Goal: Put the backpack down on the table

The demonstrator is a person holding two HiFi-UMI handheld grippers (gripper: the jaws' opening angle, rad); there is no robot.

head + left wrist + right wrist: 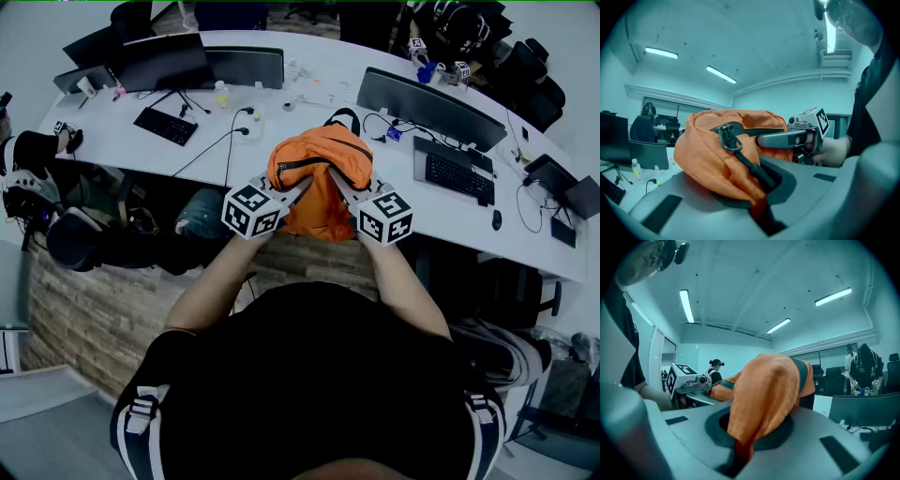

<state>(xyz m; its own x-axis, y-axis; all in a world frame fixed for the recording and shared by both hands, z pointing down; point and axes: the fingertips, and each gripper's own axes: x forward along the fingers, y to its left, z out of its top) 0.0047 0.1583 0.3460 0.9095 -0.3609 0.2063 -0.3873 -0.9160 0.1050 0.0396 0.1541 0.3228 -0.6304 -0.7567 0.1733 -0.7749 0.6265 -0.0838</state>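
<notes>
the orange backpack (319, 183) hangs in the air between the two grippers, at the near edge of the white table (112, 141). as far as i can judge it is not yet resting on it. the left gripper (302, 187) is pinched shut on a fold of fabric on its side of the bag. its own view shows orange cloth and a dark cord squeezed into the closed jaws, with the zip pull (730, 139) lying just above. the right gripper (337, 180) is clamped the same way on the opposite side, with a bunch of cloth drawn tight into its jaws.

gripping from both sides probably shares the weight and keeps the soft bag from slumping or swinging. both grippers sit close to level, so the bag bulges up over them. a stretch of table lies ahead between the keyboard (165, 125) and the monitor (431, 108), though cables and small items sit there. setting it down likely means reaching forward and lowering before either grip lets go.
</notes>
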